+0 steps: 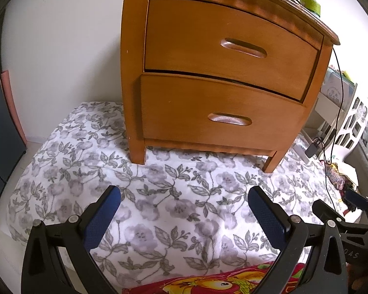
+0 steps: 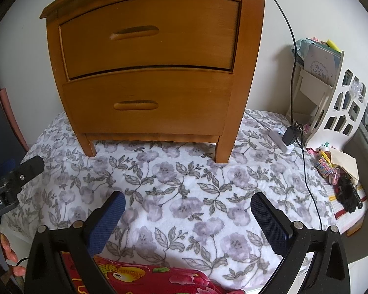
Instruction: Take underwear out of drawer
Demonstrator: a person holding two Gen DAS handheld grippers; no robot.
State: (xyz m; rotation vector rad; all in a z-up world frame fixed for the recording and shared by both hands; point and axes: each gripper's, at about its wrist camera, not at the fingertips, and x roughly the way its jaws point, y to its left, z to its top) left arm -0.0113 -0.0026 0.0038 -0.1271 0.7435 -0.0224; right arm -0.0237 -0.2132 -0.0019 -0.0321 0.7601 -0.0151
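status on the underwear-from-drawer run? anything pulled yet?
Done: nothing visible. The top drawer and bottom drawer of the nightstand both look pushed in, with no underwear in sight.
In hand: nothing. The left gripper and right gripper are both open and empty above the floral cloth, short of the handles.
Left: reach a drawer handle, pull it open, grasp the underwear, lift it out.
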